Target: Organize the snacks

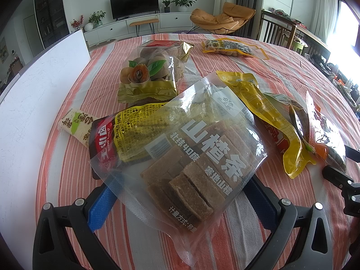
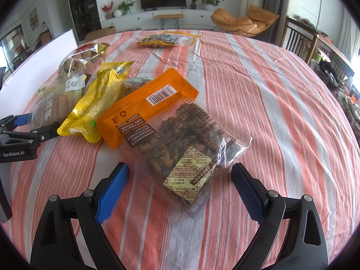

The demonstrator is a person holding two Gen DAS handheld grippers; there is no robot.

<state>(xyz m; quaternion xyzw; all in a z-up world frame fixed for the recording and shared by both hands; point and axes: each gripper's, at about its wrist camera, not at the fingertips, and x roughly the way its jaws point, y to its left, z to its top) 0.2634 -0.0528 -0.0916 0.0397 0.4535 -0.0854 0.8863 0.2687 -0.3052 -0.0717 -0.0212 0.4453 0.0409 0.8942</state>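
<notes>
A clear bag of brown hawthorn strips (image 1: 191,157) lies on the striped tablecloth (image 1: 281,72), its near end between the spread blue-padded fingers (image 1: 101,204) of my left gripper (image 1: 180,202), which is open. The bag rests partly on a red and yellow packet (image 1: 121,132). In the right wrist view an orange and clear bag of dark seasoned snacks (image 2: 171,132) lies flat. My right gripper (image 2: 180,191) is open, with a finger on each side of the bag's near end. The left gripper (image 2: 38,123) shows at the left edge by the hawthorn bag (image 2: 54,105).
A longan bag (image 1: 146,72), a yellow pouch (image 1: 258,103), a far yellow-edged nut bag (image 1: 234,48) and a small white and green packet (image 1: 76,123) lie on the table. A white board (image 1: 33,90) lines the left side. The right half of the cloth (image 2: 281,112) is bare.
</notes>
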